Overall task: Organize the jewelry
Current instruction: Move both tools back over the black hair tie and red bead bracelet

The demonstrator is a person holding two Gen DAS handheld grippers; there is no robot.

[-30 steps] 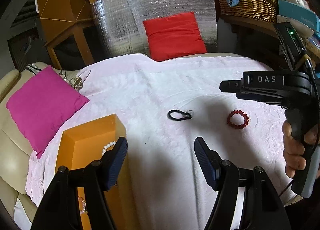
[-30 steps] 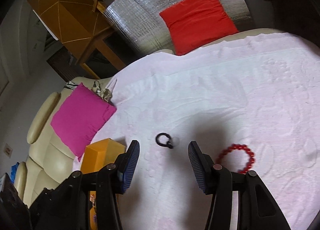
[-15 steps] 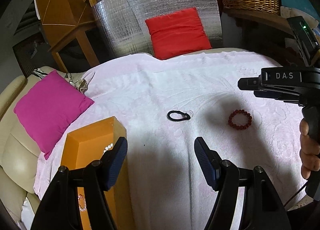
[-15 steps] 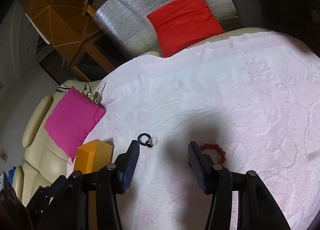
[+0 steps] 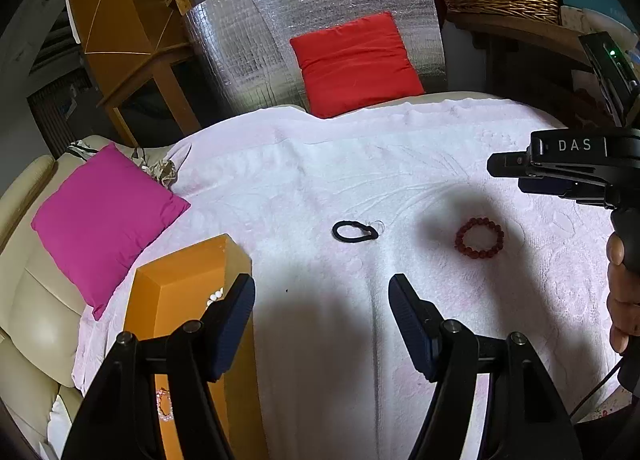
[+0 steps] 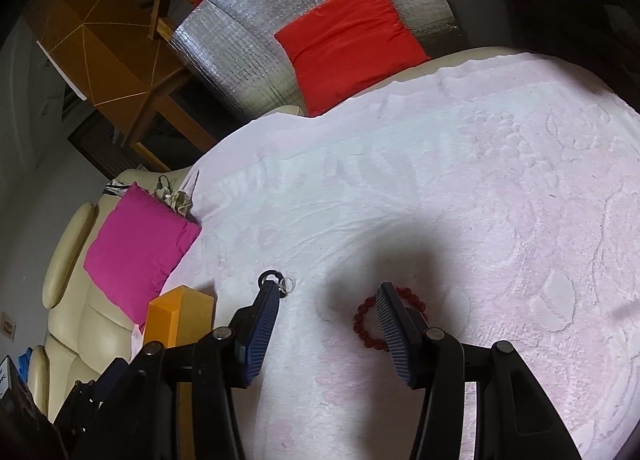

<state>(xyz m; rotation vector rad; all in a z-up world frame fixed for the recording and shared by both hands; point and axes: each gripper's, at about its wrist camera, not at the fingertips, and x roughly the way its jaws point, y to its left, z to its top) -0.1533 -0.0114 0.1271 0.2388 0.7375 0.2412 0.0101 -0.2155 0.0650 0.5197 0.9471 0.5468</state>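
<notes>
Showing orange box (image 5: 176, 300) interior beads | left view only

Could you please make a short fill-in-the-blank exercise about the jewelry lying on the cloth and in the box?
1. The bead bracelet lying on the white cloth is ____ in colour.
2. The black loop lies between the bead bracelet and the ____ box.
3. The left gripper holds ____ between its fingers.
4. The right gripper hovers closest to the ____ bracelet.

Missing words: red; orange; nothing; red
</notes>
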